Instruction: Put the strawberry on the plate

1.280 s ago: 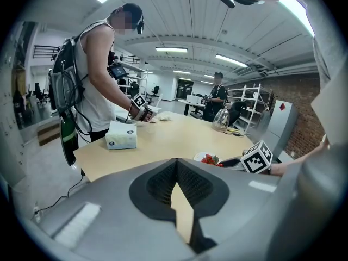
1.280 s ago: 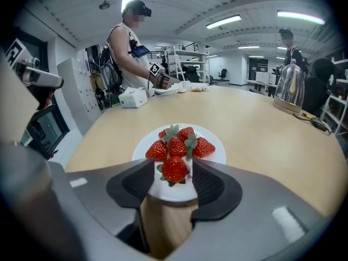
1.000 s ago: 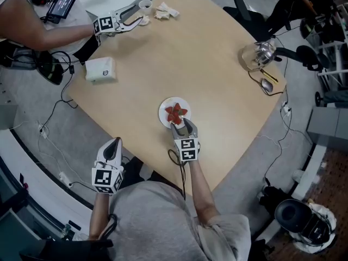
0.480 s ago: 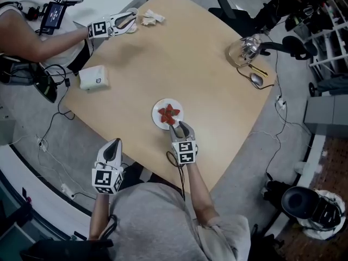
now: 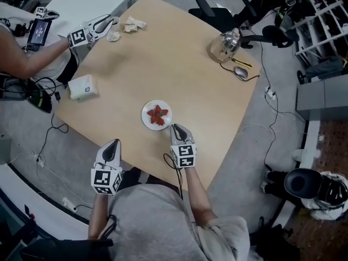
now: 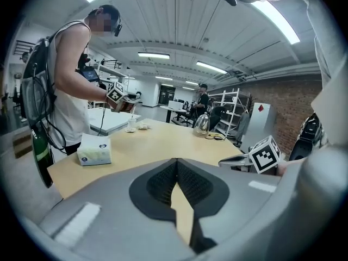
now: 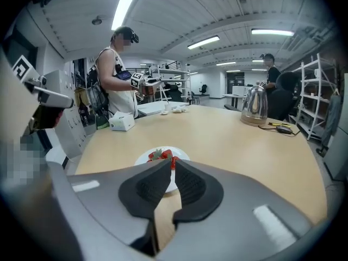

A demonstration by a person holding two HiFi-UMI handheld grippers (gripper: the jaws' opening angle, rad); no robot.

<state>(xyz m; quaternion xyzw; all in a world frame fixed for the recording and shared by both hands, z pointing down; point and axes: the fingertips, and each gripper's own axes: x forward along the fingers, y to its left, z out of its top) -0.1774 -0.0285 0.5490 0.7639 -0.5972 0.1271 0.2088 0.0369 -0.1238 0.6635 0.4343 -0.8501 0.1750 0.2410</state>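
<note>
A small white plate (image 5: 148,109) lies on the tan table with red strawberries (image 5: 157,115) on it. In the right gripper view the strawberries (image 7: 163,156) and the plate (image 7: 184,155) show just beyond the jaws. My right gripper (image 5: 176,129) sits just short of the plate's near-right rim; its jaws are closing, almost together, with nothing between them (image 7: 172,166). My left gripper (image 5: 112,144) hangs shut and empty off the table's near edge, to the left (image 6: 176,162).
Another person at the far left corner holds a gripper (image 5: 100,25) near a cup (image 5: 113,36) and crumpled paper (image 5: 133,24). A tissue box (image 5: 82,86) is at the left edge. A glass kettle (image 5: 225,43) and a mouse (image 5: 241,72) sit far right.
My right gripper has drawn back from the strawberries toward me and its jaws have come together. The strawberries stay on the plate. The left gripper has not moved.
</note>
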